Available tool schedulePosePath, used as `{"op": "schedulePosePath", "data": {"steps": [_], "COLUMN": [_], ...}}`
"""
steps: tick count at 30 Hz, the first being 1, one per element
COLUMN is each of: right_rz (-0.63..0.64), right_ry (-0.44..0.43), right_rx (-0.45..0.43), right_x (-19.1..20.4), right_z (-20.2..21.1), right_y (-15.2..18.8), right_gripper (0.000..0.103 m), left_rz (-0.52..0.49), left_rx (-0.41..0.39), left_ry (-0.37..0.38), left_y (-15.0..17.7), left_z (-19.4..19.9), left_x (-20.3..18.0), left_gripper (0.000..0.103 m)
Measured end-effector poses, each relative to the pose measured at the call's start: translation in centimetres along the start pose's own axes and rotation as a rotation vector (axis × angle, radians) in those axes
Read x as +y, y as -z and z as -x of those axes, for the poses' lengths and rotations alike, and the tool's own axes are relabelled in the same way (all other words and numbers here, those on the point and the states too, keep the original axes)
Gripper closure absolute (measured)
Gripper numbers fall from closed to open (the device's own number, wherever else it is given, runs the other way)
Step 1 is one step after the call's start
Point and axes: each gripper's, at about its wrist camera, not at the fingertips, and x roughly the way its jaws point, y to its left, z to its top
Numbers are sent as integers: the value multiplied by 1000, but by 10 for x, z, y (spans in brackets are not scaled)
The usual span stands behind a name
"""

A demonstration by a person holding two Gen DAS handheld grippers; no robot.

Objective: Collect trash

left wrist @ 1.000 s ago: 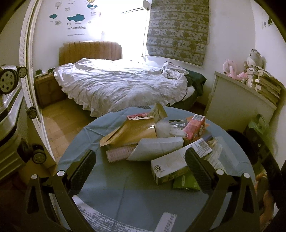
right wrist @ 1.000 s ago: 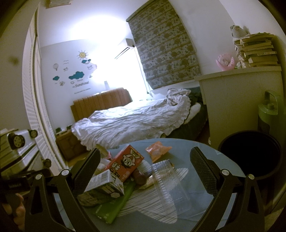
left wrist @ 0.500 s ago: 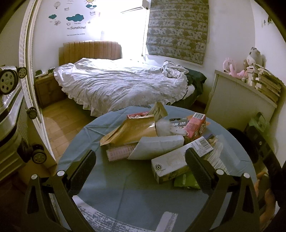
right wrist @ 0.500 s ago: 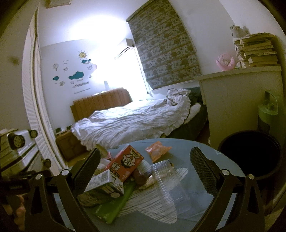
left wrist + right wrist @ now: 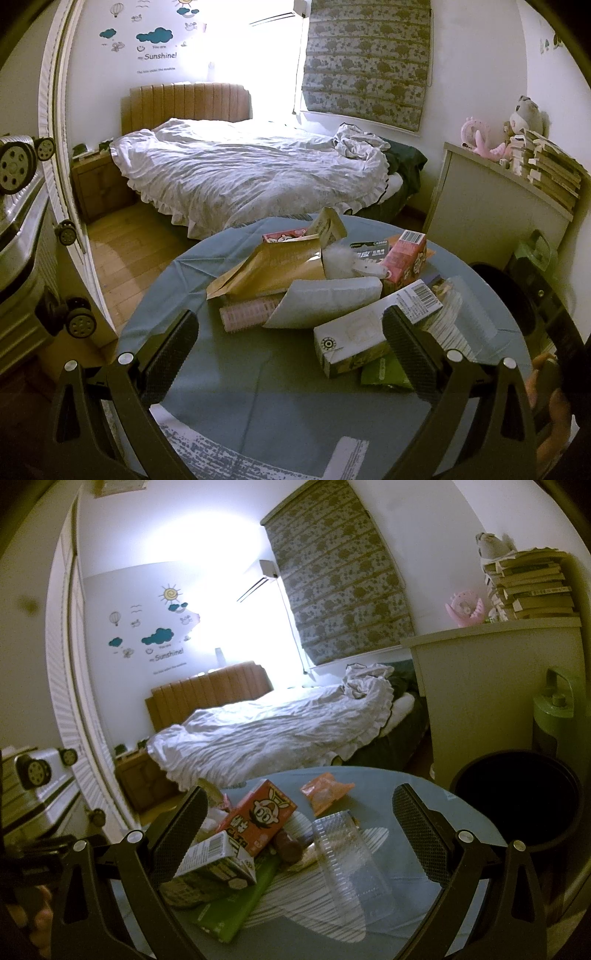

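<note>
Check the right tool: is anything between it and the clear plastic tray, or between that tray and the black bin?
Nothing visible blocks either path. The right tool is open, with the clear plastic tray lying uncovered between its fingers. Only bare table separates the tray from the black bin, which stands open beside the table edge.

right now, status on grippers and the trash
Left gripper open, empty. Right gripper open, empty. Trash pile untouched on table. Bin beside table, path clear.
</note>
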Motion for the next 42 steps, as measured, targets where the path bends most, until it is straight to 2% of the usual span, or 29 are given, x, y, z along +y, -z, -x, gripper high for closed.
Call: {"op": "schedulePosePath", "data": {"steps": [21, 24, 26, 30, 31, 32, 35, 39, 42], "right_rz": [-2, -28, -73, -149, -146, -127, -46, 38, 43], "right_ry": [2, 1, -20, -49, -53, -56, -70, -102, -121], "right_rx": [2, 19, 64, 116, 126, 147, 182, 236, 293], "right_x": [0, -4, -16, -33, -34, -31, -15, 4, 12], "right_z": [-1, -3, -8, -13, -15, -19, -28, -41, -53], "right_y": [0, 0, -4, 1, 0, 0, -1, -7, -15], "right_gripper": [4, 4, 4, 4, 4, 4, 5, 6, 7], "left_rz": [-6, -16, -35, -89, -100, -84, -41, 9, 37], "left_rx": [12, 25, 39, 76, 118, 150, 172, 320, 343], "left_ry": [-1, -8, -23, -55, -53, -30, 6, 14, 30], "left_y": [8, 12, 15, 22, 24, 24, 21, 30, 33], "left_z": [-6, -11, -19, -40, -50, -56, -61, -82, -84], "left_x": [1, 4, 8, 15, 16, 20, 31, 48, 56], "left_gripper": [4, 4, 5, 5, 5, 5, 5, 5, 6]}}
